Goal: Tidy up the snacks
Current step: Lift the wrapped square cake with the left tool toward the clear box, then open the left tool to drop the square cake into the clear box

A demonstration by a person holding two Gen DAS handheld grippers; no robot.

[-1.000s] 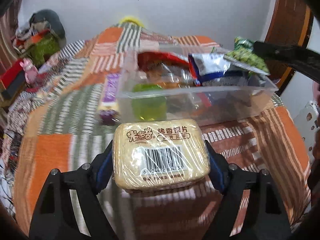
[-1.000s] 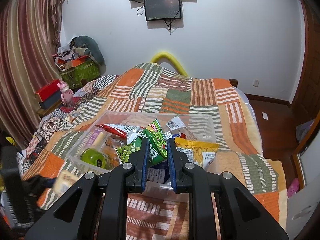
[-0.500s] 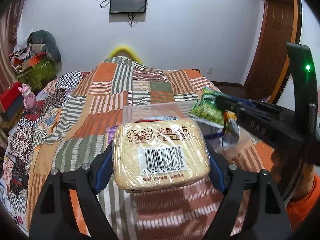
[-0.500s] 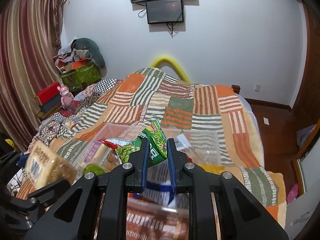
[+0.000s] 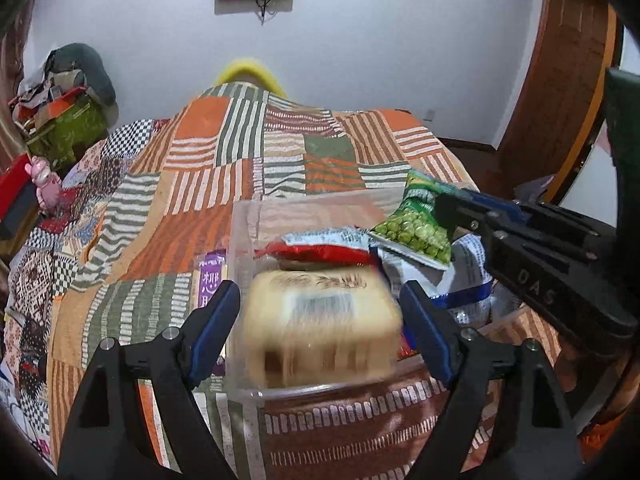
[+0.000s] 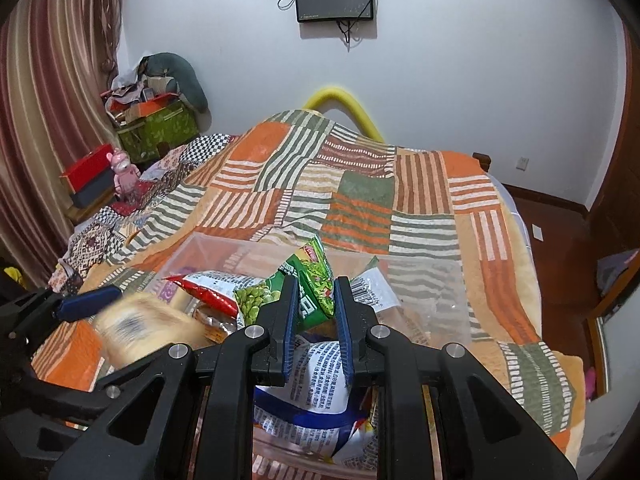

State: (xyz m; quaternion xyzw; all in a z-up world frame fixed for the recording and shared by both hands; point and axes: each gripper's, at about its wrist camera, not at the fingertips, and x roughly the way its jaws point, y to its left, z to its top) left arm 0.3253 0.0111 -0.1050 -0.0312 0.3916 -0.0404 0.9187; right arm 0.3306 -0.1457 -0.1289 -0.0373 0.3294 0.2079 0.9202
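A tan biscuit pack [image 5: 324, 320] with a barcode is blurred between the pads of my left gripper [image 5: 320, 292], over the near-left end of the clear plastic bin [image 5: 248, 240]. The jaws are opening, and a gap shows at each side of the pack. The right wrist view shows the same pack [image 6: 140, 328] beside a blue left finger [image 6: 88, 302]. My right gripper [image 6: 316, 288] is shut on a green pea bag [image 6: 312, 276] above the bin [image 6: 452, 308]. That bag [image 5: 416, 228] also shows in the left wrist view.
Inside the bin lie a red-and-silver bag [image 5: 320, 246] and a white-and-blue bag [image 6: 316, 364]. A purple pack [image 5: 210, 280] lies on the striped quilt [image 5: 200, 200] left of the bin. Boxes and a pink toy [image 6: 124, 174] stand at the left.
My left gripper rose and moved forward over the bin, and its pads came off the biscuit pack, which now blurs downward. The right gripper carried the pea bag forward over the bin.
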